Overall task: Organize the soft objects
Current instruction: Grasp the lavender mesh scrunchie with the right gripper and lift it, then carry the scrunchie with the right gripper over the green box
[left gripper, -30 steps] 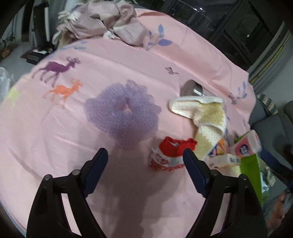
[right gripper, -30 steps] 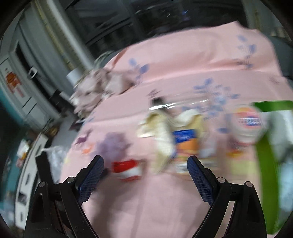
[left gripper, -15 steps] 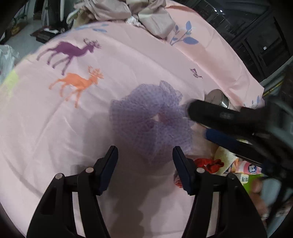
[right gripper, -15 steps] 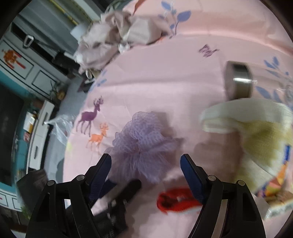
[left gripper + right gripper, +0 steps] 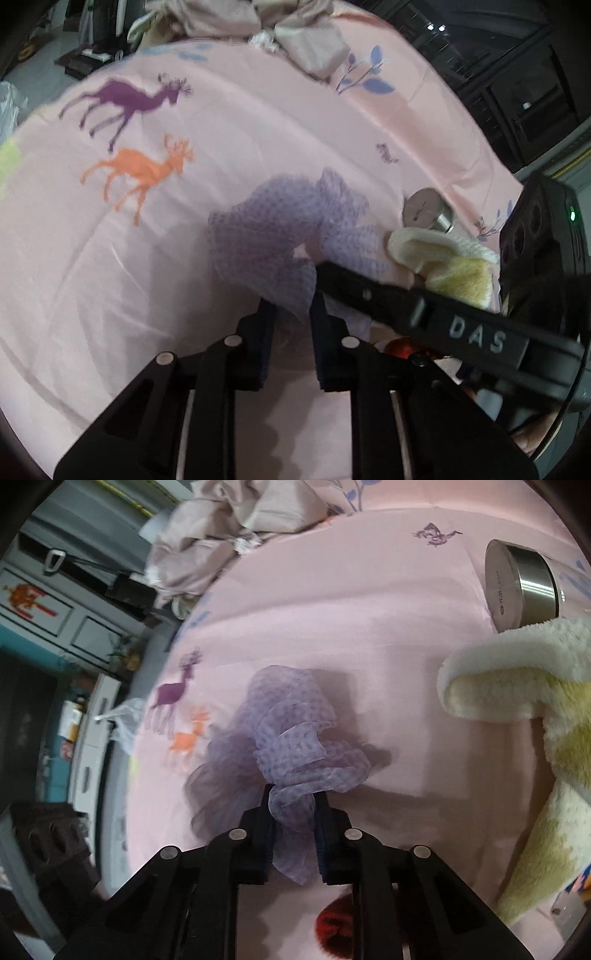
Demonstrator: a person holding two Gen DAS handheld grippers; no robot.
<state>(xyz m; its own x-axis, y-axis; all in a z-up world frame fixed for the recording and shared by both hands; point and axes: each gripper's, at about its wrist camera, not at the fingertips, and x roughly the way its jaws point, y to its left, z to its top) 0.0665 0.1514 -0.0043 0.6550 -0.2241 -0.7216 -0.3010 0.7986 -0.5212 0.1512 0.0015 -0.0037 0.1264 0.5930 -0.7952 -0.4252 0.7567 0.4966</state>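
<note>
Both grippers on the purple mesh scrunchie [image 5: 291, 236], which lies on the pink printed sheet [image 5: 258, 122] at frame centre in both wrist views; jaws of each have just been closing, mesh between them.

Left gripper [image 5: 291, 314]: fingers drawn near together, pinching a fold at the scrunchie's near edge, lower centre of the left wrist view; most of the mesh spreads above and left of the tips.

Right gripper [image 5: 291, 808]: fingers clamped on a twisted tail of mesh, lower centre of the right wrist view; ruffle bunches up directly above the tips. In the left wrist view its finger crosses from lower right toward centre, tip beside the left one.

Key relation: the two grips sit just beside each other on one side of the ring, far rim free on the sheet; neither hand is plainly nearer. Judgement: a lift or a pull apart would stretch the loop between the grips.

Nearby: cream plush towel [image 5: 517, 686] at right, apart from the mesh; metal cylinder [image 5: 517, 587] upper right; red item [image 5: 336, 923] bottom, partly hidden.
</note>
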